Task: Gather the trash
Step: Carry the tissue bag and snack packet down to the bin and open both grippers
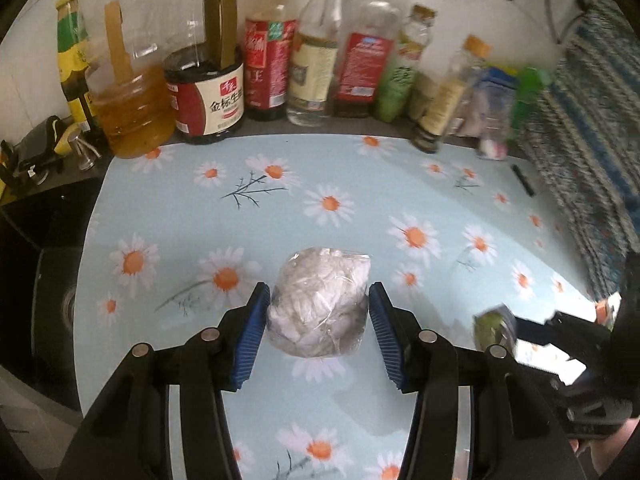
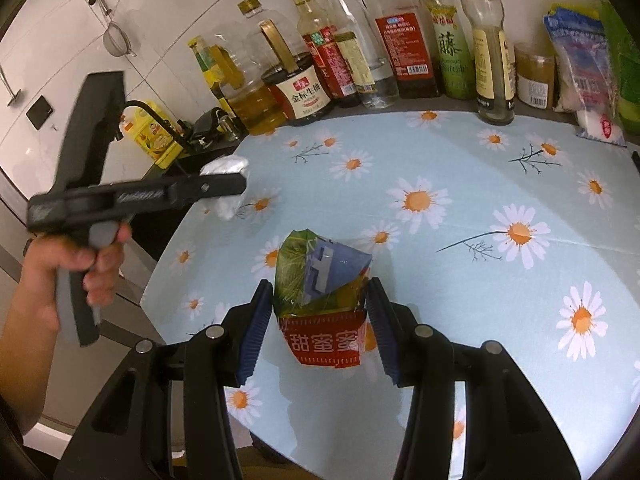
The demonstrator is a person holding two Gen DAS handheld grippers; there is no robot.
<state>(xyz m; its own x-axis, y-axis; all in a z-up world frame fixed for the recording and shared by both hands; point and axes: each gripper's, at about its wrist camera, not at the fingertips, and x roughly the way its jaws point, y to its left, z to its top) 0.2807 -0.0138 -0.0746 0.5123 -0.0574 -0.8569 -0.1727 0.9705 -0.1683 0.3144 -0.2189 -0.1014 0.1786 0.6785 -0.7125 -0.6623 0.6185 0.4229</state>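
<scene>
Two tools loaded — left tool point(image 1: 319, 312) clamps a crumpled plastic wad point(image 1: 320, 308), right tool point(image 2: 320, 320) a snack wrapper point(image 2: 324, 304) — keep both grips firm clear of the tabletop point(image 2: 460, 272).

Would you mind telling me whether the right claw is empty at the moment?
No, the right claw is closed on a crumpled red and green wrapper, its blue pads pressing both sides.

Each black claw point(image 1: 318, 312) carries ribbed blue pads point(image 2: 253, 340) and round silver pivot screws point(image 2: 214, 331).
</scene>
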